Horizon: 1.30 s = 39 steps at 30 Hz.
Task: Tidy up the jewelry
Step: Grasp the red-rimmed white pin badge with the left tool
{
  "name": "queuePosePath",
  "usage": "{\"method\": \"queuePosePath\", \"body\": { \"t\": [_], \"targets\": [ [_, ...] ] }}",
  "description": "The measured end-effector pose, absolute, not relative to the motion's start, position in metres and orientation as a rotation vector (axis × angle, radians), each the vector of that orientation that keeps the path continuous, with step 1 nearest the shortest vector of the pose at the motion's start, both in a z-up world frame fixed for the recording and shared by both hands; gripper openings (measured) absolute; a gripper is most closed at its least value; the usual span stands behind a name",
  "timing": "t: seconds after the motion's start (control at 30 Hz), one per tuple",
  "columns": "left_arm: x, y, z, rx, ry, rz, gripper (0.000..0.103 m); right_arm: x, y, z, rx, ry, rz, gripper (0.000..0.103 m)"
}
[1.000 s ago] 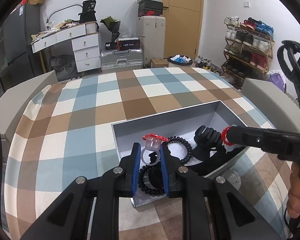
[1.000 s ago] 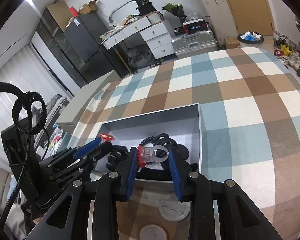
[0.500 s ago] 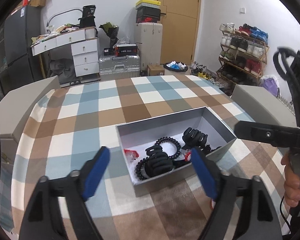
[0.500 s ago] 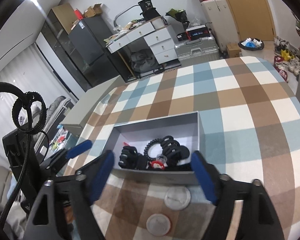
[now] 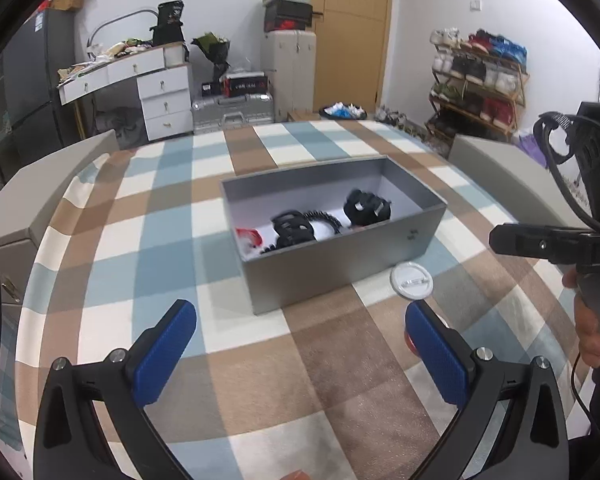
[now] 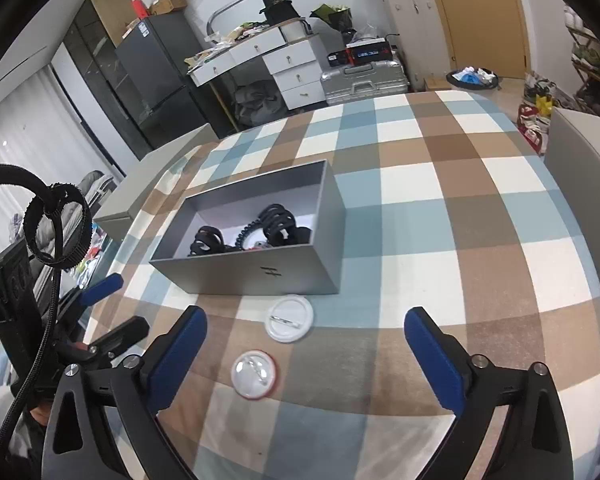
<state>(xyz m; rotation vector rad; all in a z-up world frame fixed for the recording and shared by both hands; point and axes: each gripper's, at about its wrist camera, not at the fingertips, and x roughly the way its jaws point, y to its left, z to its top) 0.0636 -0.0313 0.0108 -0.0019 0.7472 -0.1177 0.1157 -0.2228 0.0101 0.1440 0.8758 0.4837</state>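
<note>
Both grippers, left (image 5: 300, 350) and right (image 6: 306, 354), have just been opening; jaws spread wide, nothing between them. The grey box (image 6: 260, 276) on the checked cloth (image 6: 460, 240) holds black hair clips (image 6: 278, 224) and a half-hidden red item (image 5: 249, 236), perhaps a ring. Only the right view shows both badges (image 6: 289, 318); the left fingertip (image 5: 436, 346) hides most of the red-rimmed one.

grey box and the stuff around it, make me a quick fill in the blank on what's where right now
1. The black hair clips lie inside the ____ box.
2. The number of round pin badges on the cloth in front of the box is ____.
3. The right gripper has its jaws ____, with nothing between them.
4. The badge nearer the right gripper has a ____ rim.

Missing words: grey; two; open; red
</note>
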Motion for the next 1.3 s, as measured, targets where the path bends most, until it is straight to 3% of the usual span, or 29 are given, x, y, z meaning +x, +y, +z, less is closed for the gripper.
{"method": "queuePosePath", "body": {
  "t": [0.7, 0.8, 1.0, 1.07, 1.13, 1.3],
  "targets": [
    [0.064, -0.094, -0.023, 0.140, 0.877, -0.239, 0.102, 0.116, -0.238, -0.004, 0.097, 0.963, 0.517, 0.102],
    [0.064, -0.099, -0.023, 0.156, 0.880, -0.245, 0.097, 0.117, -0.238, -0.004, 0.116, 0.970, 0.527, 0.102],
    [0.065, -0.107, -0.024, 0.190, 0.898, -0.307, 0.071, 0.116, -0.238, -0.004, 0.114, 0.972, 0.532, 0.102],
    [0.064, -0.109, -0.023, 0.188, 0.896, -0.334, 0.051, 0.117, -0.239, -0.004, 0.124, 0.972, 0.538, 0.102],
    [0.063, -0.111, -0.021, 0.175, 0.903, -0.383, 0.037, 0.117, -0.239, -0.004, 0.128, 0.971, 0.536, 0.102],
    [0.059, -0.108, -0.019, 0.162, 0.882, -0.372, 0.037, 0.117, -0.241, -0.003, 0.136, 0.965, 0.541, 0.102]
  ]
}}
